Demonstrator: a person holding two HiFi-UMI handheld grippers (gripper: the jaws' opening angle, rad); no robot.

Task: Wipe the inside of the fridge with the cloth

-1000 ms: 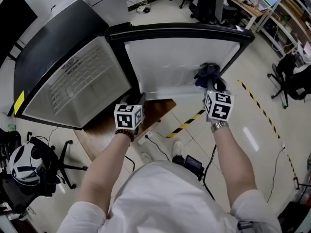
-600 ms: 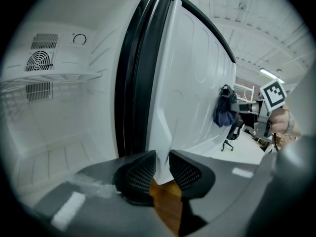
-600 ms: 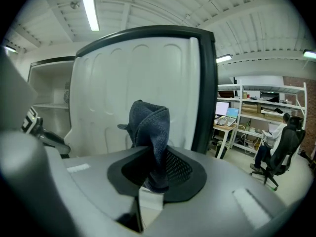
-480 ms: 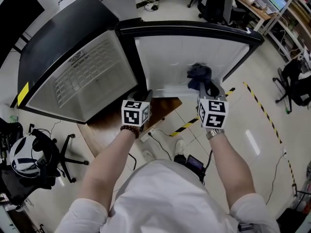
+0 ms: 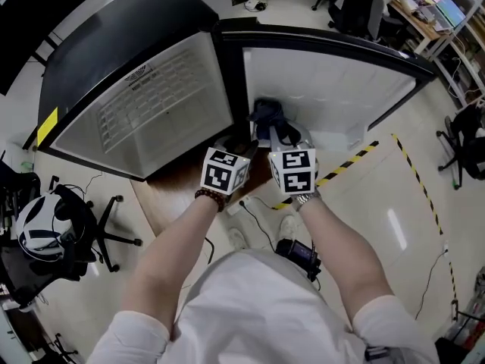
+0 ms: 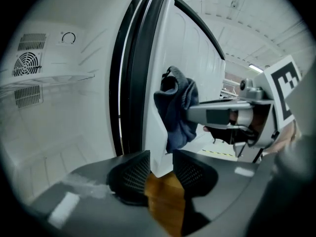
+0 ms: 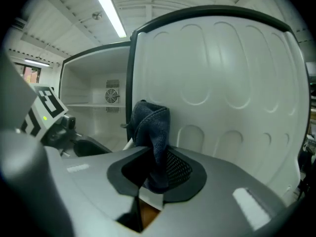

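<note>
You are holding the cloth [image 7: 150, 125] clamped in your right gripper [image 7: 155, 174]. Its jaws are closing tight on the dark blue folds, and the bunched upper part is sticking up above the pads. In the head view that gripper [image 5: 276, 133] is pressing the cloth [image 5: 267, 112] against the white inner face of the open fridge door [image 5: 341, 89], low on the panel and close to the hinge side. The moulded arches of the door [image 7: 222, 83] are filling most of the right gripper view, and the fan grille [image 7: 112, 97] on the fridge's back wall is showing beyond the door's edge.

Your left gripper [image 6: 160, 169] is sitting just beside the right one, at the door's lower hinge corner. Its jaws are standing apart and have just been opening. The white bottom corner of the door liner is showing in the gap between them, though you probably cannot count it as gripped, since the pads are not visibly pressing on it. From that side the cloth [image 6: 177, 107] is hanging against the door [image 6: 185, 48], with the right gripper's arm reaching in from the right.

The black fridge [image 5: 106, 59] is standing open to your left, and a clear shelf [image 6: 54, 78] is crossing its white interior.
</note>
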